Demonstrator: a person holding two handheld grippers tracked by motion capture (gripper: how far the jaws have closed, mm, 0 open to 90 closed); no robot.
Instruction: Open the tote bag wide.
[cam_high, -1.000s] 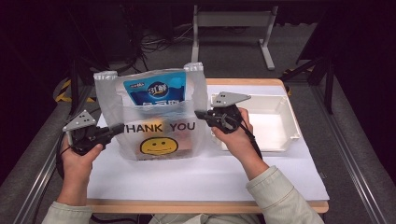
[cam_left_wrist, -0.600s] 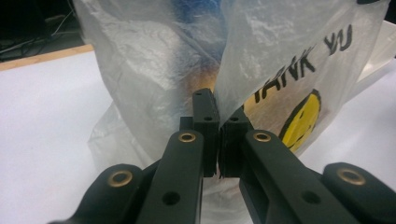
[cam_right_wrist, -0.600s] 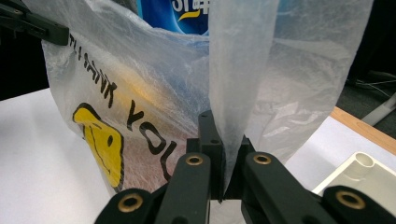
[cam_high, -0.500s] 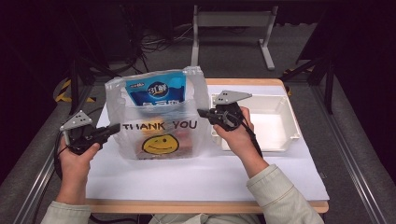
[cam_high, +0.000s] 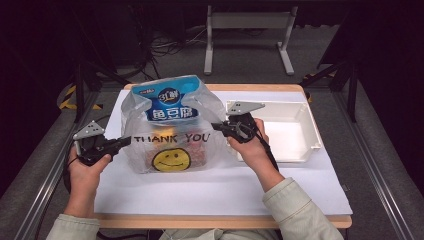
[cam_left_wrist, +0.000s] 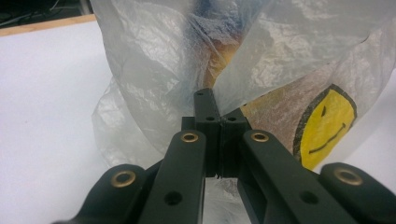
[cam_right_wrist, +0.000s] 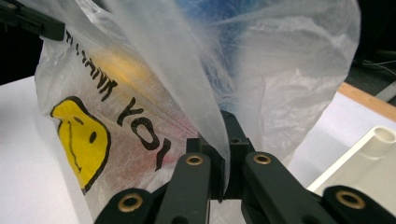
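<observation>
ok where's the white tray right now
In the high view the tray sits on the table's right side, just right of the right claw and the bag it grips; its corner also shows at the right gripper view's lower right.

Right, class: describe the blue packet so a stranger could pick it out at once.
Start at the white table. Left of the white tray stands a clear plastic bag printed THANK YOU with a yellow smiley. The blue packet sticks up inside it, the one blue thing there, with white lettering.
</observation>
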